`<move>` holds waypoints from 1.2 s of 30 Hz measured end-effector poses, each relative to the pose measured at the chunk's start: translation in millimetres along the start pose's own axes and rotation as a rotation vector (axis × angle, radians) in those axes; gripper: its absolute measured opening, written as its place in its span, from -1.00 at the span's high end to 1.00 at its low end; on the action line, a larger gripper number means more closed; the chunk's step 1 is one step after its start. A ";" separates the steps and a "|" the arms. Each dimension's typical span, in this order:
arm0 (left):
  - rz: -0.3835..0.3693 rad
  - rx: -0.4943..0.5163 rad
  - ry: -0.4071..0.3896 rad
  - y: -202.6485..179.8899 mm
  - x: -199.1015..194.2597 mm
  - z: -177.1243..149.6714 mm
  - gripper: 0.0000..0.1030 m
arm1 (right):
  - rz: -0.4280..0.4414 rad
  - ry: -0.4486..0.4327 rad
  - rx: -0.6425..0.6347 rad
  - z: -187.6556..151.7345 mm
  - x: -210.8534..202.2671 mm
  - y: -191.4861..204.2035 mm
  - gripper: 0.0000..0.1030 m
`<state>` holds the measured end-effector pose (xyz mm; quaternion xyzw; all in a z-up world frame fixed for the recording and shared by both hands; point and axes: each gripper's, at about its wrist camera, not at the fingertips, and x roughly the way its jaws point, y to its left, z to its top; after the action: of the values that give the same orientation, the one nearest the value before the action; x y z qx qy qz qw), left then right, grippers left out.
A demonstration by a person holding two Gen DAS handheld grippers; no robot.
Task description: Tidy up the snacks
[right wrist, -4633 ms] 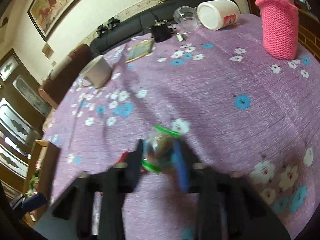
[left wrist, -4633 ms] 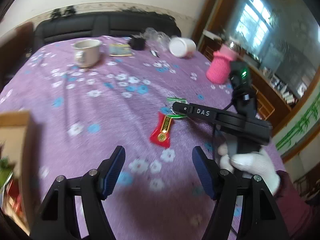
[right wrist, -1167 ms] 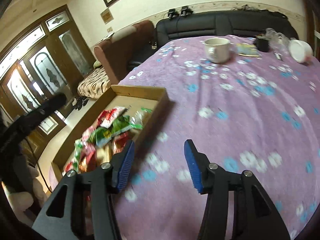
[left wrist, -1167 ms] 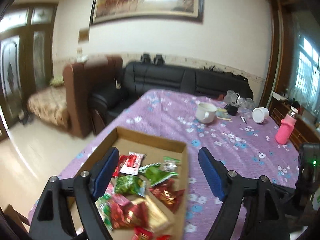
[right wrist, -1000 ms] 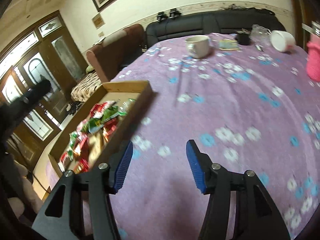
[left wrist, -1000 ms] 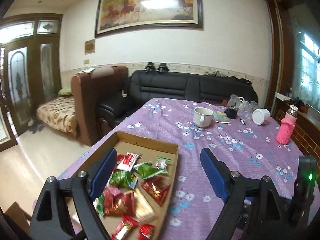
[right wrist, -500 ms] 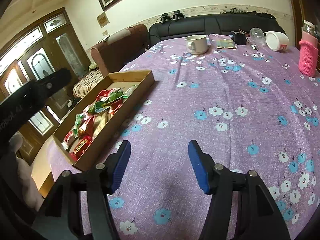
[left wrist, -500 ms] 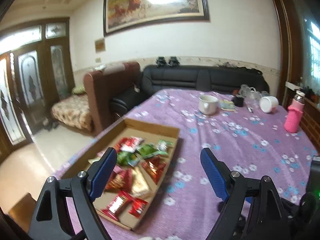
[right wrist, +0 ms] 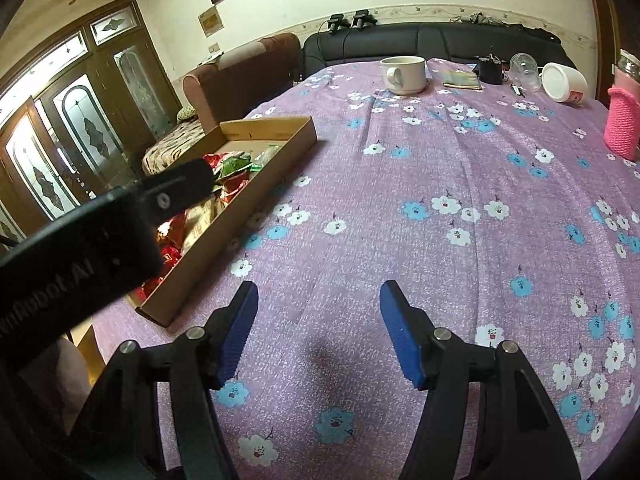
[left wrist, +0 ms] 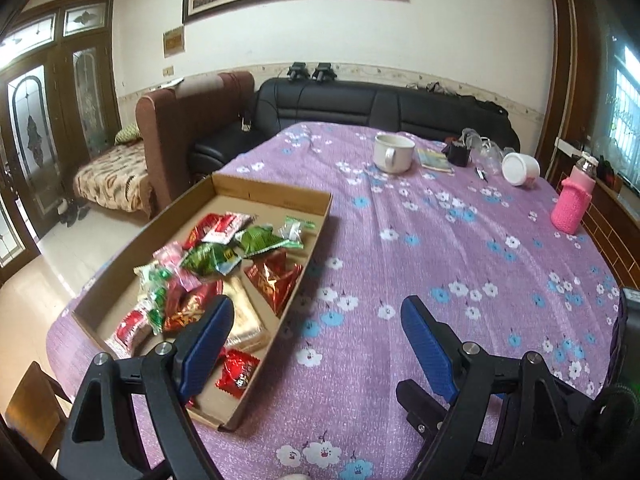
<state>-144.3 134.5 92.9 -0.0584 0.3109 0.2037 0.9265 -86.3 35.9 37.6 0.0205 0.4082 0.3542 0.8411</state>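
Hovering Empty Over the Tablecloth

You hold your left gripper [left wrist: 316,340] spread wide with nothing between its blue pads, above the near edge of the cardboard tray [left wrist: 276,196]. The snacks [left wrist: 224,264] lie piled inside that tray, on the left part of the purple flowered tablecloth [right wrist: 440,160]. Your right gripper [right wrist: 318,328] is equally wide and empty, over bare cloth beside the tray.

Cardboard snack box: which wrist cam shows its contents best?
Left wrist view. The cardboard box sits just ahead of the open left claw, seen from above, so the snack packets inside are spread out plainly. In the right wrist view the box appears side-on, its near wall and the left claw's body hiding most packets.
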 end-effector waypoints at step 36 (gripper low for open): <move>-0.007 0.031 0.106 -19.3 26.1 -15.3 -0.66 | -0.020 0.030 0.031 -1.0 10.4 -12.7 -0.34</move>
<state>-125.9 122.2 64.6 -0.0561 0.3625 0.1922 0.9102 -75.3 32.6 25.8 0.0240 0.4261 0.3397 0.8381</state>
